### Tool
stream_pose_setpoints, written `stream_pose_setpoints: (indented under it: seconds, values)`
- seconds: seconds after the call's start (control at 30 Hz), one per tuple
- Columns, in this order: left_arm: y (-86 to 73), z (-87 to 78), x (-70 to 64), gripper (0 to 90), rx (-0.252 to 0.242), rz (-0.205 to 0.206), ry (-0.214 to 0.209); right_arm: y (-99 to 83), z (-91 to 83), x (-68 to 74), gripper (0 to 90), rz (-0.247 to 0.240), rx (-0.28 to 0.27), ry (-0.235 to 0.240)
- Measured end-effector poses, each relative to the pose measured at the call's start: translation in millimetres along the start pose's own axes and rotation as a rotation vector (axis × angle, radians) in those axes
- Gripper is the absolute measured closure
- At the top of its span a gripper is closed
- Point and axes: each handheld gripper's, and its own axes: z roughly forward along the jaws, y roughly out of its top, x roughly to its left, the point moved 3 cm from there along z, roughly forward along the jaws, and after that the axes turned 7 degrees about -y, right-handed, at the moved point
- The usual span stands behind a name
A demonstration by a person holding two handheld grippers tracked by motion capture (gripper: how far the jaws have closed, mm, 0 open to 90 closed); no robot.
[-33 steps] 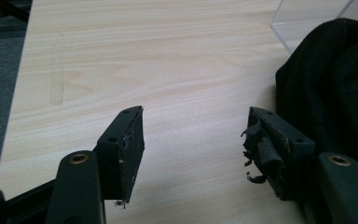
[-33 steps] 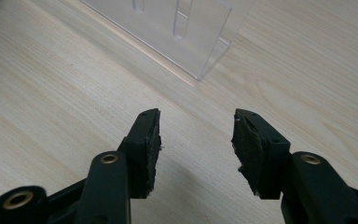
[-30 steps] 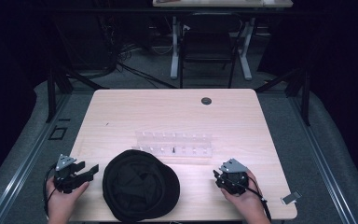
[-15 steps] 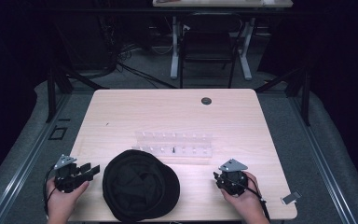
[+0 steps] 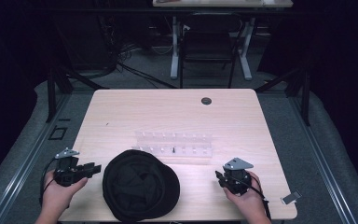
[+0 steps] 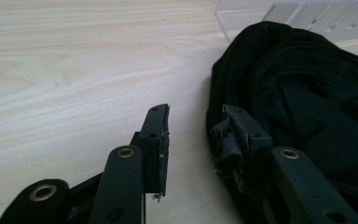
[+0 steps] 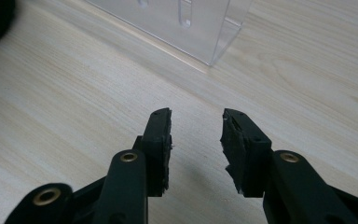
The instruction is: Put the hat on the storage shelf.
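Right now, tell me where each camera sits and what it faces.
High view: above the person's side, looking forward and down at the table; both hands, left hand-held gripper, right hand-held gripper.
Left gripper view: rides the left hand-held gripper, facing the black cap; own open jaws.
Right gripper view: rides the right one, facing the clear rack; own open jaws.
Shared: cap and rack in the high and left gripper views.

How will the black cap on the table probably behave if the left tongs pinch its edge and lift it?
The black cap looks like soft folded fabric, so it would probably sag and lose shape rather than stay stiff. It seems light, so the open left tongs beside it should lift it easily. If pushed, it would likely bunch or slide, not roll.
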Motion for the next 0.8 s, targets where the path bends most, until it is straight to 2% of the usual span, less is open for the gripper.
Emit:
stream_pose_setpoints:
  seconds: [0.1,0.2,0.23,0.27,0.33,0.43,0.53,0.7,0.73,0.8]
  values:
    - [7.4,-2.4,-0.1,62.2,0.056,-0.052,-0.058,0.1,0.6,0.4,62.4,0.023,-0.009,0.012]
    - [13.4,-0.9,0.2,62.2,0.124,-0.106,-0.098,-0.5,0.8,0.2,62.4,0.019,0.002,0.013]
    - [13.4,-0.9,0.2,62.2,0.124,-0.106,-0.098,-0.5,0.8,0.2,62.4,0.019,0.002,0.013]
    - [15.5,0.6,-0.1,62.2,0.152,-0.121,-0.107,-0.6,0.9,0.3,62.3,0.019,0.004,0.014]
    - [19.7,3.9,-0.6,62.2,0.215,-0.122,-0.112,-0.6,0.9,0.1,62.3,0.022,0.004,0.016]
    - [22.5,6.4,-1.6,62.2,0.241,-0.128,-0.113,-0.6,0.6,-0.3,62.3,0.024,0.003,0.016]
    - [25.6,12.9,-1.5,62.2,0.301,-0.116,-0.088,-0.8,1.3,-0.6,62.3,0.033,-0.001,0.020]
    - [25.0,19.2,0.7,62.6,0.349,-0.144,-0.086,-0.9,0.7,-0.7,62.3,0.033,-0.003,0.028]
    - [23.6,21.3,1.0,63.1,0.359,-0.176,-0.108,-1.1,0.6,-0.8,62.3,0.034,-0.003,0.027]
    - [22.2,23.3,1.7,63.8,0.373,-0.189,-0.110,-1.2,0.5,-0.8,62.3,0.034,0.001,0.030]
